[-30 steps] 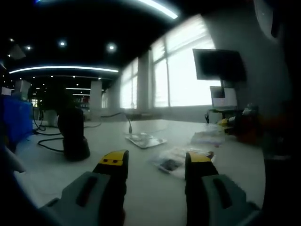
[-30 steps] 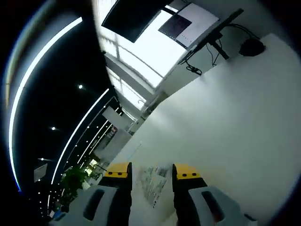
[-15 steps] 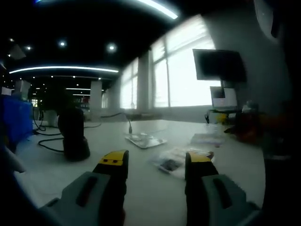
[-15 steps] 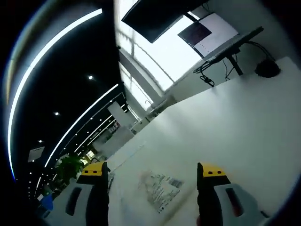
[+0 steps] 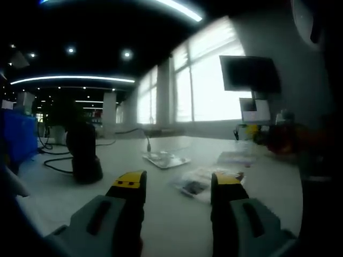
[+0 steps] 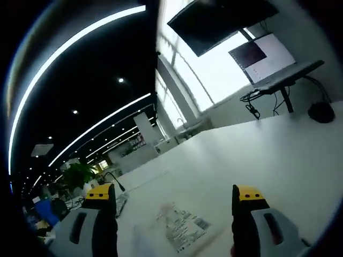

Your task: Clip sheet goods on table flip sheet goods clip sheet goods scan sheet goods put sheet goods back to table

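A dim open office with ceiling strip lights and bright windows is lying behind a wide pale tabletop [image 5: 177, 219], which is carrying everything in play. In the right gripper view, the right hand-held gripper [image 6: 174, 195] is hovering with its yellow-tipped jaws spread wide and nothing between them, and the sheet goods [image 6: 179, 230], a flat pale packet with a printed barcode label, is lying on the tabletop directly between and just ahead of those jaws. The packet's long axis is running slantwise across the jaw gap rather than along it, with the barcode end pointing toward the right jaw. In the left gripper view, the left hand-held gripper [image 5: 178, 181] is also standing released, jaws apart and empty, low over the tabletop; beyond its right jaw a clear bag [image 5: 201, 182] of small items is lying flat, and further from that bag a shallow tray [image 5: 165, 159] is sitting, with a dark scanner stand [image 5: 83, 152] well off toward the left jaw's side. A monitor [image 6: 268, 53] on an arm is standing at the tabletop's far edge. Judging from this, the right hand-held gripper is the nearer one to the labelled packet, so the coming clip probably depends on lowering straight onto the packet's near edge.
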Demonstrator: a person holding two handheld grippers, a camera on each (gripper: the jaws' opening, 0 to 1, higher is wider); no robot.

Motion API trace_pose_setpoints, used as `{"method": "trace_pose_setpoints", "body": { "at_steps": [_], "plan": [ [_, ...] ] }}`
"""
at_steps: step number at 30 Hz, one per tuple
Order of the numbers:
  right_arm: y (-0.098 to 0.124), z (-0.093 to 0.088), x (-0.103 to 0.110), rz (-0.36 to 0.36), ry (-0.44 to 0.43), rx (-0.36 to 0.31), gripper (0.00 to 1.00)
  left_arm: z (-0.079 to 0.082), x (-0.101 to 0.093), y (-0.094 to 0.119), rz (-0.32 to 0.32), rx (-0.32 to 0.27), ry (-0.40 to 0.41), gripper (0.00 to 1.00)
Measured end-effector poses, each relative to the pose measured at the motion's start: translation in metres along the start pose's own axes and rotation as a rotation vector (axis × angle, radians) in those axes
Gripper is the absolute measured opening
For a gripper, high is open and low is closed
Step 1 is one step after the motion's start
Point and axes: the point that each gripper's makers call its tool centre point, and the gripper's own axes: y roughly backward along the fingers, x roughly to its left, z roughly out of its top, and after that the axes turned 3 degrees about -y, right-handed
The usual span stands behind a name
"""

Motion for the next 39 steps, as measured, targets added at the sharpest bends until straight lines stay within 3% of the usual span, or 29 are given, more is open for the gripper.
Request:
{"method": "trace_pose_setpoints", "body": {
  "at_steps": [3,10,16,28,39],
  "plan": [
    [-0.003,0.003,0.006,0.031,0.03,-0.002,0.82,-0.001,0.0,0.0,0.001,0.003,-0.004,0.41],
    [-0.01,0.006,0.021,0.13,0.205,0.017,0.83,-0.001,0.001,0.0,0.007,0.004,-0.005,0.41],
    [-0.012,0.003,0.026,0.183,0.26,0.046,0.83,0.0,0.0,0.0,0.004,0.003,-0.004,0.41],
    [-0.011,-0.032,0.051,0.327,0.384,0.19,0.82,0.001,0.001,0.0,0.005,-0.003,-0.001,0.41],
    [-0.021,-0.062,0.05,0.418,0.5,0.316,0.78,0.0,0.001,0.0,0.002,-0.002,-0.003,0.41]
  ]
}}
